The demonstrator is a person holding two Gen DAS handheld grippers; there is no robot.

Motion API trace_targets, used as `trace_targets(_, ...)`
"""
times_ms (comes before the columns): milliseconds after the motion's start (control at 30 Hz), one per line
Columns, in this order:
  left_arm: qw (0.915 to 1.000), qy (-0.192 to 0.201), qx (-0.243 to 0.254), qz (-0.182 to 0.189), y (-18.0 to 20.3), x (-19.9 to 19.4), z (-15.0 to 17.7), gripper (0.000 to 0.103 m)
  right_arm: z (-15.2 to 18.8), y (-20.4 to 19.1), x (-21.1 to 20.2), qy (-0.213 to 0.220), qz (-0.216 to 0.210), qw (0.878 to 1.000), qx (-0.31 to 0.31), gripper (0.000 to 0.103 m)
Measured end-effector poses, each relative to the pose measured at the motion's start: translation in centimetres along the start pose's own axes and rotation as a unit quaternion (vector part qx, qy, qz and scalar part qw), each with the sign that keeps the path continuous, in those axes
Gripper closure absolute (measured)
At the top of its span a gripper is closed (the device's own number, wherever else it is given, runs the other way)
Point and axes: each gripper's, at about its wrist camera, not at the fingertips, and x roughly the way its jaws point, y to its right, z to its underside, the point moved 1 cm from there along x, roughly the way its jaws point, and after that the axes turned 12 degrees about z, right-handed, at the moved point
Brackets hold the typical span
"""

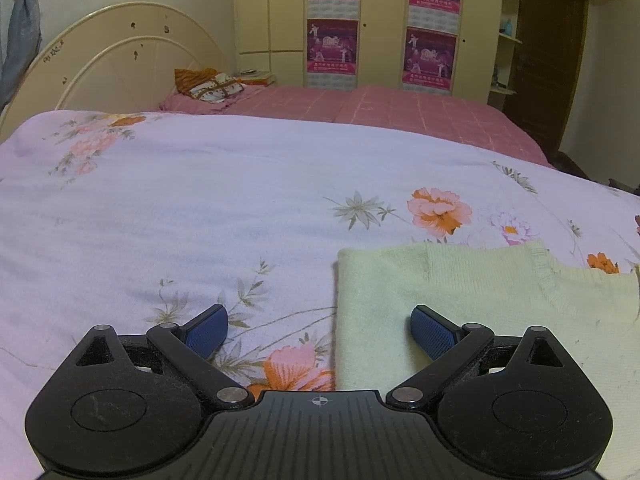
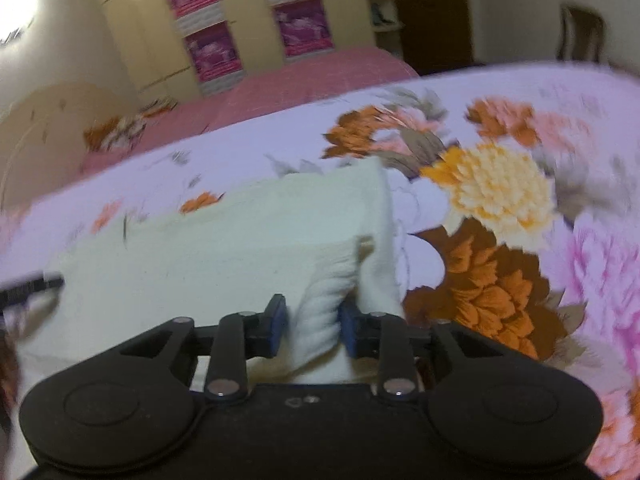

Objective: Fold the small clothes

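A pale yellow knit garment (image 1: 472, 300) lies flat on the floral bed sheet (image 1: 180, 208), at the right of the left wrist view. My left gripper (image 1: 320, 330) is open and empty; it hovers over the garment's left edge, with its right finger above the knit. In the right wrist view, which is blurred, my right gripper (image 2: 313, 330) is shut on a bunched fold of the garment (image 2: 224, 248) and lifts that edge off the sheet (image 2: 520, 240). A dark tip, probably the left gripper (image 2: 32, 286), shows at the left edge.
A pink checked bed (image 1: 380, 108) with a pillow (image 1: 212, 86) lies beyond the floral sheet. A cream headboard (image 1: 120, 52) stands at the back left, a wardrobe (image 1: 380, 20) with pink posters behind, and a dark door (image 1: 548, 52) at the right.
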Motion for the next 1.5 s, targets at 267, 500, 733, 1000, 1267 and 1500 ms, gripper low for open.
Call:
trace_targets(267,1.0,0.002,0.005,0.004,0.2,0.1,0.1,0.006,1.1,-0.2,-0.7,0.033,0.071,0.995,-0.055,0.094)
trace_targets(500,0.9997,0.008,-0.018,-0.011,-0.7,0.5,-0.1,0.006,-0.9,-1.3,-2.9,0.111,0.1,0.987,-0.054,0.064)
trace_targets(733,0.9996,0.0,-0.018,-0.021,-0.8,0.6,0.0,0.0,0.1,-2.2,0.5,0.043,0.079,0.99,-0.104,0.066)
trace_targets(1000,0.9999,0.003,-0.001,-0.011,-0.1,-3.9,1.4,0.0,0.3,1.1,-2.0,0.064,0.102,0.991,-0.052,0.061)
trace_targets(1267,0.9999,-0.015,0.006,-0.006,0.8,-5.5,3.8,0.0,2.3,-0.2,-1.3,0.03,0.106,0.991,-0.083,0.058)
trace_targets(1500,0.9998,-0.014,0.014,0.005,1.6,-9.1,4.4,0.0,2.5,0.6,-4.6,0.027,0.09,0.994,-0.056,0.058)
